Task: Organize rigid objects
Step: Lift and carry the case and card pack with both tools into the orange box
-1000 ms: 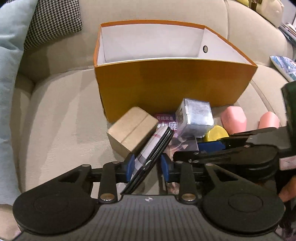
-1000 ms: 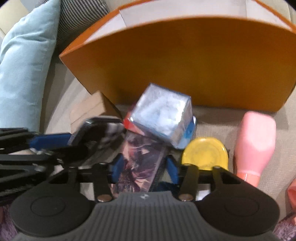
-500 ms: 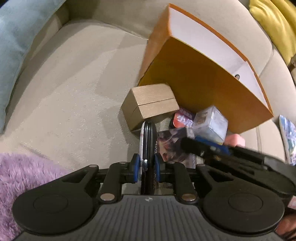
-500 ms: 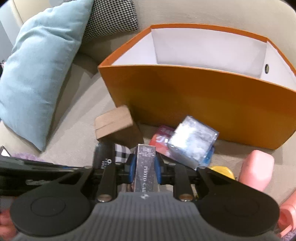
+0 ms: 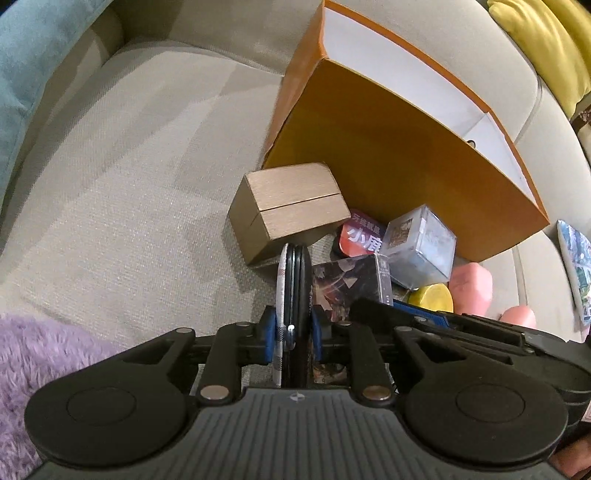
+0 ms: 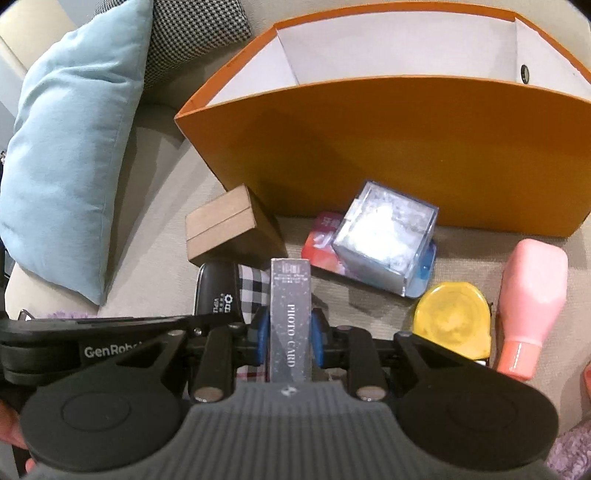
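Note:
My left gripper is shut on a flat black case with a checked side, held on edge above the sofa; the case also shows in the right wrist view. My right gripper is shut on a grey "PHOTO CARD" box, also seen in the left wrist view. Both are lifted in front of an open orange box with a white inside. On the cushion lie a brown box, a clear cube, a yellow disc and a pink bottle.
A red packet lies under the clear cube. A light blue pillow and a houndstooth cushion are at the left. Purple fluffy fabric lies near the sofa front. A yellow cushion is at the far right.
Both grippers closed on their items and lifted them off the pile. The black case turned from tilted to on edge; the card box stood up edgewise. Both views pulled back and up.

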### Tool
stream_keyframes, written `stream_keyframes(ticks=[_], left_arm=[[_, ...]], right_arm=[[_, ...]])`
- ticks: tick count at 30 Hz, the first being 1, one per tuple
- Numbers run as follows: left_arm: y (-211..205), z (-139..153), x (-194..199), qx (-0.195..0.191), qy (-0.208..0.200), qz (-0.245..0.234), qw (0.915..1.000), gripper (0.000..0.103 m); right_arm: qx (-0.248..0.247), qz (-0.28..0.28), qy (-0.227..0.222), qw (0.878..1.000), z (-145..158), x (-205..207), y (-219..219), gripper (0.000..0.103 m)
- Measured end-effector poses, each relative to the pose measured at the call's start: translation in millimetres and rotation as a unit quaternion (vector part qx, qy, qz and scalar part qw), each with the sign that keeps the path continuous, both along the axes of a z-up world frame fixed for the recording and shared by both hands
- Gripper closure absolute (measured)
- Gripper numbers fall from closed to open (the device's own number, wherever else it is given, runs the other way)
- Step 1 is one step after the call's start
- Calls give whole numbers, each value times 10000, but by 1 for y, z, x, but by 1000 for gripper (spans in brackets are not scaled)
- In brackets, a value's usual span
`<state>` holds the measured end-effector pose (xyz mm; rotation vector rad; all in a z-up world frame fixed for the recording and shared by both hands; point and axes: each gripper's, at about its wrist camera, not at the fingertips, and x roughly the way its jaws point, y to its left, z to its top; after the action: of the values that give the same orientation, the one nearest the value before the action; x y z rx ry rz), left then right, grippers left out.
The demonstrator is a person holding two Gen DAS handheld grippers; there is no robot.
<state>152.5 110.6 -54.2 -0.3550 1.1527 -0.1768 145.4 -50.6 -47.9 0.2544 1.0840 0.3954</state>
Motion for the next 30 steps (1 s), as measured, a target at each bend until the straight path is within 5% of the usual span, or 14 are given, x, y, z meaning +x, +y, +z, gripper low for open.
stream_keyframes(ticks=[11,19,23,30], left_arm=[[-7,82,-31,-242,-1028,49,9944,84],[-4,163,30,-420,-1632,-305,9852,84],[-12,162,96,-269,-1331,-503,9895,84],[-57,109,179,294,-570,-1025,9927,84]], right_arm=[[-6,37,-1190,9929,80,-20,-24,80],[208,-66,-1924,9811,143,20,-40,79],[216,-389,-1743,9837,141,68,-52,79],[261,-698,-808,9939,85,138,-73,79]])
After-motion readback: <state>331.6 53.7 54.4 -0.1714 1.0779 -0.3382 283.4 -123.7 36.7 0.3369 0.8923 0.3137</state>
